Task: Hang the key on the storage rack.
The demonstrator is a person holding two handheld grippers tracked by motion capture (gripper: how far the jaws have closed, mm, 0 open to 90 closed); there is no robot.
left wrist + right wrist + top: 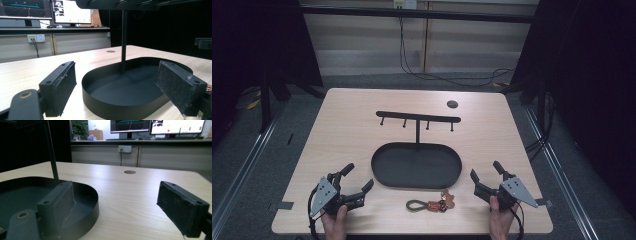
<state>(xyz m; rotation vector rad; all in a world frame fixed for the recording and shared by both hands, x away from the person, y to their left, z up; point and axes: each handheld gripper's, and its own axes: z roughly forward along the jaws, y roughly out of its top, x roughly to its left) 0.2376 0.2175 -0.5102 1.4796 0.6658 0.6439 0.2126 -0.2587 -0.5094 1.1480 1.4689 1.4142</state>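
High view: both hand-held tools sit spread and empty, left gripper [360,178] and right gripper [484,173] flanking the black oval tray [384,172]. The keychain [431,204] lies just before it; pinching its olive loop squarely looks wisest.
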